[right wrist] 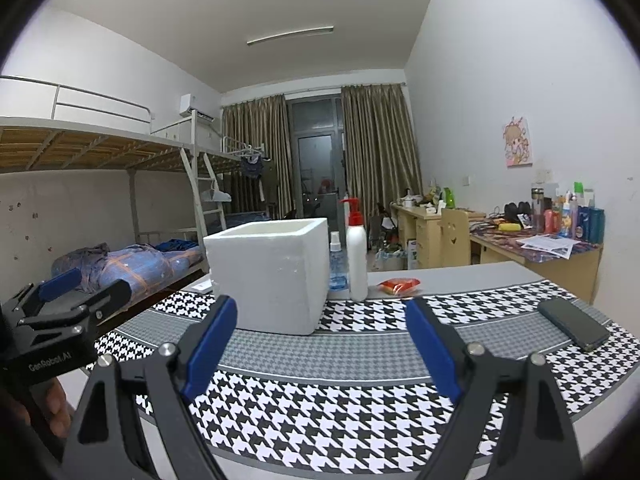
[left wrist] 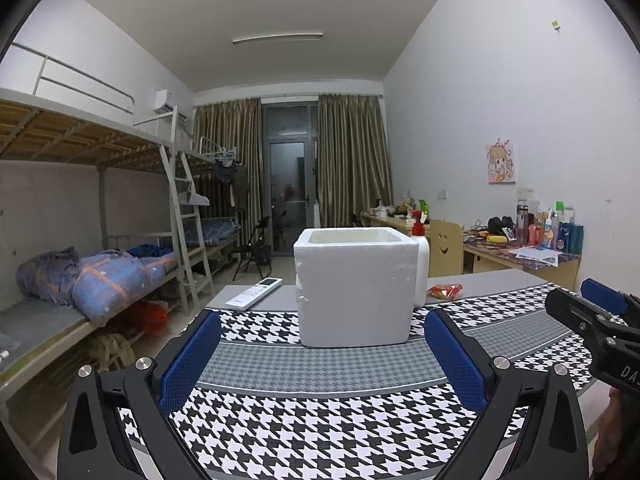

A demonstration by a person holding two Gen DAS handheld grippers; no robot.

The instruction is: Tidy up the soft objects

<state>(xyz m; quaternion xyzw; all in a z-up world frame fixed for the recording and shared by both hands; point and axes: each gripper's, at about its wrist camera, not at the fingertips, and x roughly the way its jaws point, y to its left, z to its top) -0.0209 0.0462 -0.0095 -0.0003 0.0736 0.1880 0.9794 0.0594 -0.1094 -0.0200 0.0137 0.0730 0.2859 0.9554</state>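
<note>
The white foam box [left wrist: 354, 286] stands upright and open-topped on the houndstooth cloth [left wrist: 320, 420] that covers the table, at the far middle of it, ahead of both grippers. Its inside cannot be seen from either view. The left gripper [left wrist: 322, 338] hovers near the front edge of the cloth with its blue pads spread wide and nothing between them; the box lies beyond the tips, apart from them. The right gripper [right wrist: 320, 326] is likewise released and empty, the box a little to the left of its line. Just right of the box stand a white pump bottle [right wrist: 357, 258] with a red top and a small clear spray bottle [right wrist: 337, 264]. A red snack packet [right wrist: 400, 285] lies further right, a dark phone [right wrist: 574, 323] at the right edge, and a white remote [left wrist: 254, 293] to the left of the box
</note>
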